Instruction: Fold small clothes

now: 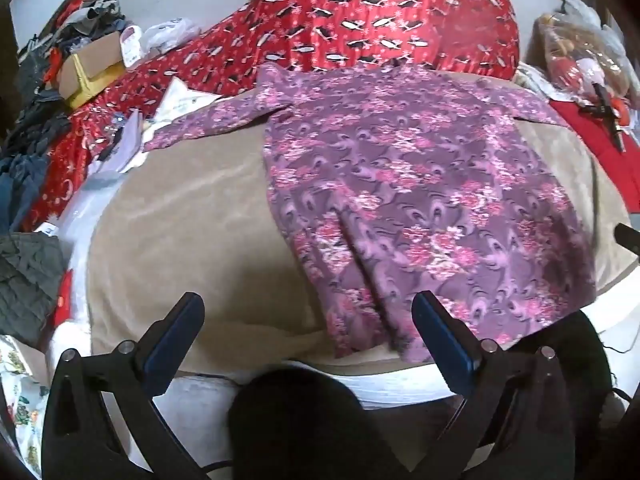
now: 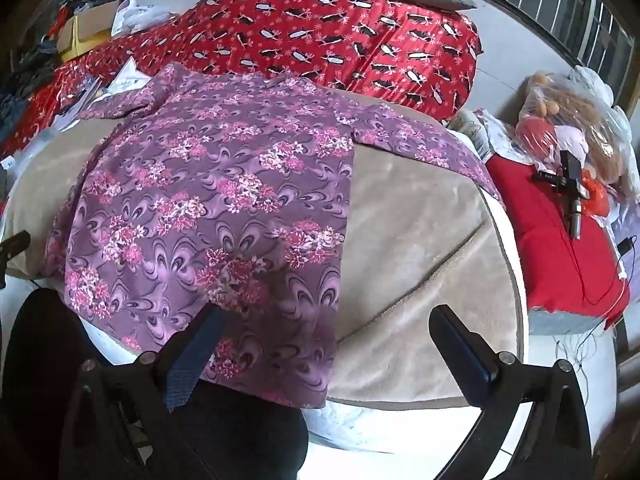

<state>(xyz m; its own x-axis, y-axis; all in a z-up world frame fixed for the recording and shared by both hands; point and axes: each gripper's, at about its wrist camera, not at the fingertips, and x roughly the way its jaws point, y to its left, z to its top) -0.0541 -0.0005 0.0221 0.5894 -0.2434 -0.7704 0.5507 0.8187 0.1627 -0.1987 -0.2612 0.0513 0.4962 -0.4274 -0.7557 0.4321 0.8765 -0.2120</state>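
Lying flat on a beige blanket (image 1: 192,216) over the bed, the purple floral shirt (image 1: 400,184) fronts a red patterned quilt (image 1: 360,24), both the left gripper (image 1: 308,320) and right gripper (image 2: 324,332) gaping empty.

No text, label or number can be read anywhere.

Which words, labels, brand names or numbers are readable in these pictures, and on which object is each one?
No text can be read in either view.
White papers beside the purple floral garment: faint print, too blurred.
Black device on the red cushion: small white marking, too small.
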